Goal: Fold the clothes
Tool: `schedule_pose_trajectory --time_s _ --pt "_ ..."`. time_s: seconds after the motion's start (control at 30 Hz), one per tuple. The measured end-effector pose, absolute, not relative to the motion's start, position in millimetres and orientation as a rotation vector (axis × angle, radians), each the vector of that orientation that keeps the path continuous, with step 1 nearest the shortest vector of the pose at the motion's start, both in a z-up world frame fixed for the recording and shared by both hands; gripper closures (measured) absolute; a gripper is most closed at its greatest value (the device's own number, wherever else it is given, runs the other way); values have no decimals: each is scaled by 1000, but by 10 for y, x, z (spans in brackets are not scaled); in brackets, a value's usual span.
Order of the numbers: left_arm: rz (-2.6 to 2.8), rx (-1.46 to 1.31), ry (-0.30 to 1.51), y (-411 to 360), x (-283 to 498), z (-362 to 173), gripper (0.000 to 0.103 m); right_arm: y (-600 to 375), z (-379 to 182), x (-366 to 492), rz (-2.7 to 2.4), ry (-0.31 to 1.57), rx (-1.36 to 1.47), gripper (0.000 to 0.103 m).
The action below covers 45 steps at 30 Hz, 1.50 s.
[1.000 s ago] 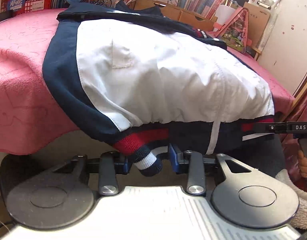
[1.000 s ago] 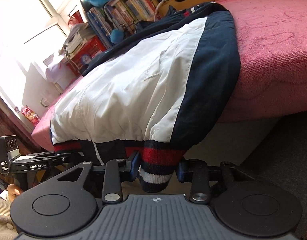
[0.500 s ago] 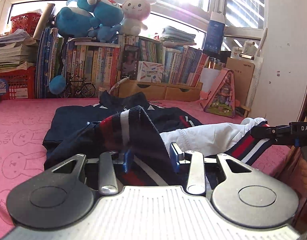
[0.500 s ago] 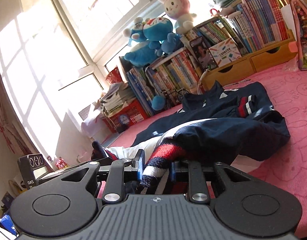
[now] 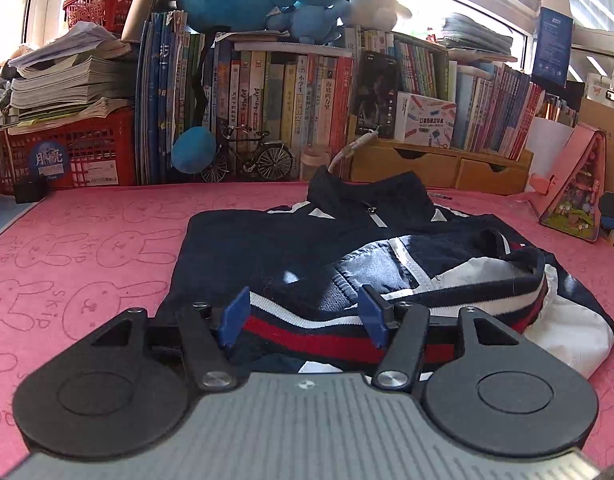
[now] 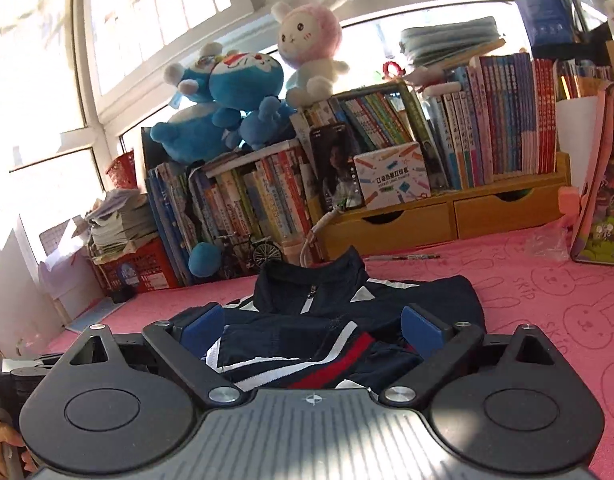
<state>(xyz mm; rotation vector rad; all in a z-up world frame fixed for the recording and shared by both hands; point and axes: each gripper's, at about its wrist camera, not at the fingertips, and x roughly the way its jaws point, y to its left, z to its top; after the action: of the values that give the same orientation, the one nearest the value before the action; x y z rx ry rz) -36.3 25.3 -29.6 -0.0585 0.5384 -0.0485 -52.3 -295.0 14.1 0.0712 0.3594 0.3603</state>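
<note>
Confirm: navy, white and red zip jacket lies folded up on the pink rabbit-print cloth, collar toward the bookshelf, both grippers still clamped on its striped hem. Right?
Not quite. Both grippers are open: the left gripper in the left wrist view and the right gripper in the right wrist view stand with jaws apart over the striped hem. The rest holds: the navy, white and red zip jacket lies on the pink rabbit-print cloth, collar toward the bookshelf.

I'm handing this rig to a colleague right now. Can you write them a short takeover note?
Left tool: open, holding nothing.
Right tool: open, holding nothing.
The jacket lies on the pink cloth, collar toward the books.
Done: the striped hem is folded up over the body, toward the collar.
Left: the fold looks bunched on the right, white lining showing; probably smooth it, then fold again.
</note>
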Motion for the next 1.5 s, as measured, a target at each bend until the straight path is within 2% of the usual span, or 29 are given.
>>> schedule_pose_trajectory --time_s 0.07,0.13,0.2,0.33,0.47,0.53,0.57,0.6,0.67,0.83,0.87,0.9,0.93,0.97,1.0,1.13,1.27,1.33,1.43,1.47,1.5 --pt "-34 -39 540 273 -398 -312 41 -2812 77 -648 332 330 -159 0" --pt "-55 -35 515 339 -503 -256 25 -2726 -31 -667 296 331 -318 0" --pt "-94 -24 495 384 -588 -198 2 -2704 -126 -594 271 350 -399 0" --pt "-96 43 520 331 -575 -215 0 -2677 -224 -275 317 399 -419 1" --pt "-83 51 557 314 -495 -300 0 -2431 -344 48 435 471 -423 12" --pt "-71 46 572 312 -443 -349 0 -2324 -411 196 442 517 -408 35" --pt "-55 54 573 306 -420 -364 0 -2296 -442 275 435 547 -384 63" --pt "-36 67 575 300 -398 -381 0 -2317 -456 319 393 552 -347 81" --pt "-8 90 579 293 -359 -417 0 -2437 -462 393 301 549 -242 87" --pt "16 119 602 304 -277 -532 0 -2947 -461 540 140 594 -99 81" --pt "17 115 604 310 -265 -539 0 -3025 -458 530 200 599 -69 72" --pt "18 108 606 318 -253 -540 0 -3080 -446 515 261 597 -34 55" --pt "14 92 607 334 -245 -528 0 -3106 -432 505 289 587 -15 46" --pt "3 70 605 358 -240 -507 0 -3098 -411 517 314 578 -16 23" --pt "-9 47 603 385 -235 -484 0 -3083 -389 533 340 570 -20 7" --pt "-94 -70 588 528 -237 -398 0 -2857 -405 701 422 617 -93 1" --pt "-127 -109 623 560 -187 -449 0 -2603 -550 689 474 643 -148 1" --pt "-112 -95 638 537 -159 -500 0 -2555 -604 631 473 630 -147 18" --pt "-99 -80 630 498 -156 -527 0 -2586 -593 515 463 595 -117 54" --pt "-106 -79 604 489 -183 -506 2 -2597 -589 476 459 583 -107 70" --pt "-124 -81 575 486 -216 -472 8 -2649 -543 443 456 566 -76 76"
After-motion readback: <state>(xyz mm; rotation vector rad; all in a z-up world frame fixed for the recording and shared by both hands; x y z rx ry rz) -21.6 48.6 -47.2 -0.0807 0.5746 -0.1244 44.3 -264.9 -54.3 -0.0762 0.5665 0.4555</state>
